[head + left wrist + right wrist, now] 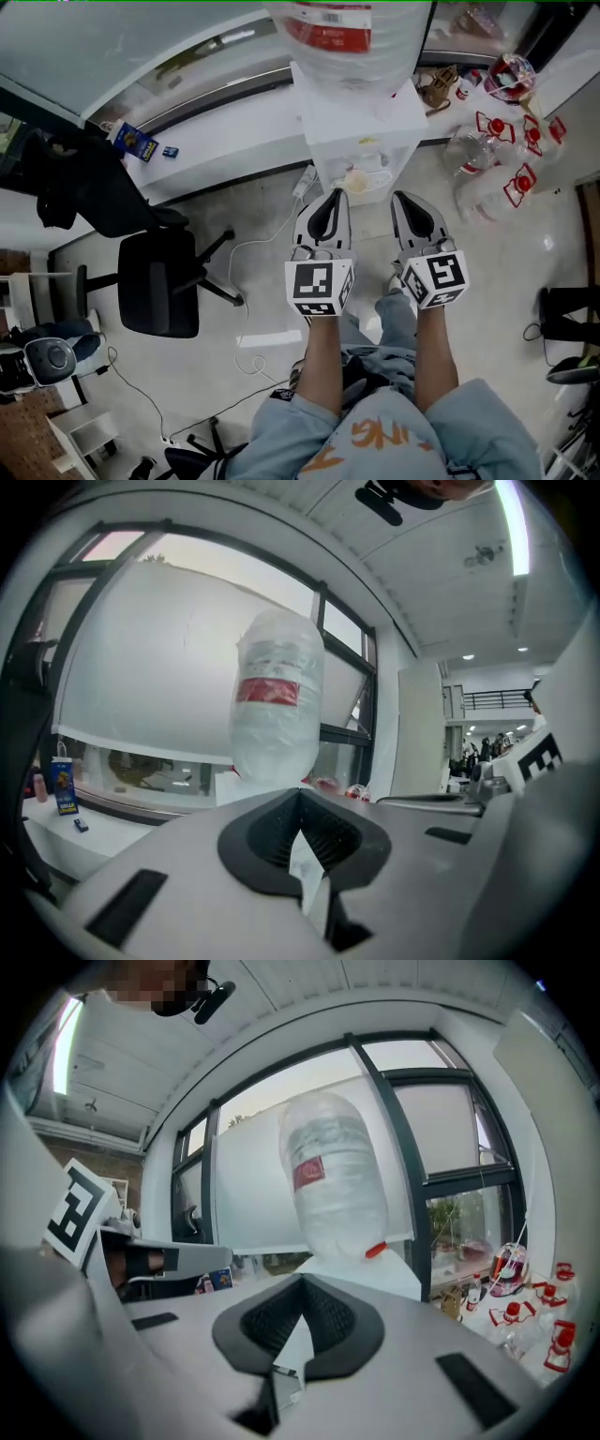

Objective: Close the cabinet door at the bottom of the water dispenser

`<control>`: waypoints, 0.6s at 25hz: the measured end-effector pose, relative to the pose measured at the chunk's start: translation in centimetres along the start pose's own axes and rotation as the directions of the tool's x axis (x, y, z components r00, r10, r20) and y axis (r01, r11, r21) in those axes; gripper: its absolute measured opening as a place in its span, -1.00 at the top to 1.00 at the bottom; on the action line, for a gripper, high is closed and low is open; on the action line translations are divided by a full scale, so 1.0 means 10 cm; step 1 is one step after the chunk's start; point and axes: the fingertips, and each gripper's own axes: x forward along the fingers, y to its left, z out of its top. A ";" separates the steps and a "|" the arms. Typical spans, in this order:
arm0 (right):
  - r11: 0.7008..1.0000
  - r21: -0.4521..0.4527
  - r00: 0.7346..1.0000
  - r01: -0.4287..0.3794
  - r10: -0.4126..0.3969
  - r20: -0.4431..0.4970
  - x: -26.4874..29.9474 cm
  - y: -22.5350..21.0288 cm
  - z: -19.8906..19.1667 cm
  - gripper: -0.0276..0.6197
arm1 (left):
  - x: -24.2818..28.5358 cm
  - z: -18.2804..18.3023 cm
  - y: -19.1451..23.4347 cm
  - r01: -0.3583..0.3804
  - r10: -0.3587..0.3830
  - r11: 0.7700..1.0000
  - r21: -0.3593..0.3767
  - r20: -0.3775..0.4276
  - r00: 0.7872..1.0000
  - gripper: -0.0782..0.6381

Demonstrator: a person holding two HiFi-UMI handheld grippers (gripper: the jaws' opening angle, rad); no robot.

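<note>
The white water dispenser stands against the window sill, with a big clear bottle upside down on top. Its bottom cabinet door is hidden from the head view, below the dispenser's top and taps. My left gripper and right gripper are held side by side in front of the dispenser, pointing at it, both shut with nothing between the jaws. In the left gripper view, the shut left gripper sits below the bottle. The right gripper view likewise has the right gripper under the bottle.
A black office chair stands to the left, with a white cable on the floor beside it. Several empty water bottles lie to the right of the dispenser. A blue carton sits on the sill. A small fan is at far left.
</note>
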 end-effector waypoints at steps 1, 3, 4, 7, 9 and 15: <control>1.000 0.001 1.000 0.010 -0.010 0.023 -0.04 -0.01 0.14 0.83 | -0.02 0.10 0.01 -0.016 0.016 1.000 -0.003 0.020 1.000 0.73; 1.000 0.001 0.997 0.028 -0.028 0.069 -0.10 -0.01 0.41 0.83 | -0.03 0.33 0.01 -0.021 0.020 1.000 0.020 0.057 0.998 0.73; 0.999 -0.012 0.996 0.034 -0.032 0.085 -0.12 -0.01 0.53 0.83 | -0.04 0.45 0.01 -0.019 0.017 0.999 0.035 0.076 0.997 0.73; 0.996 -0.079 0.993 0.047 -0.038 0.112 -0.19 0.04 0.79 0.83 | -0.12 0.81 0.01 -0.019 0.010 0.998 0.063 0.140 0.990 0.73; 0.995 -0.087 0.989 0.052 -0.040 0.139 -0.24 0.06 0.93 0.83 | -0.18 0.96 0.00 -0.018 0.003 0.996 0.092 0.163 0.987 0.73; 0.992 -0.097 0.979 0.085 -0.065 0.194 -0.32 0.05 1.24 0.83 | -0.28 1.10 -0.03 -0.074 0.047 0.983 0.170 0.157 0.987 0.73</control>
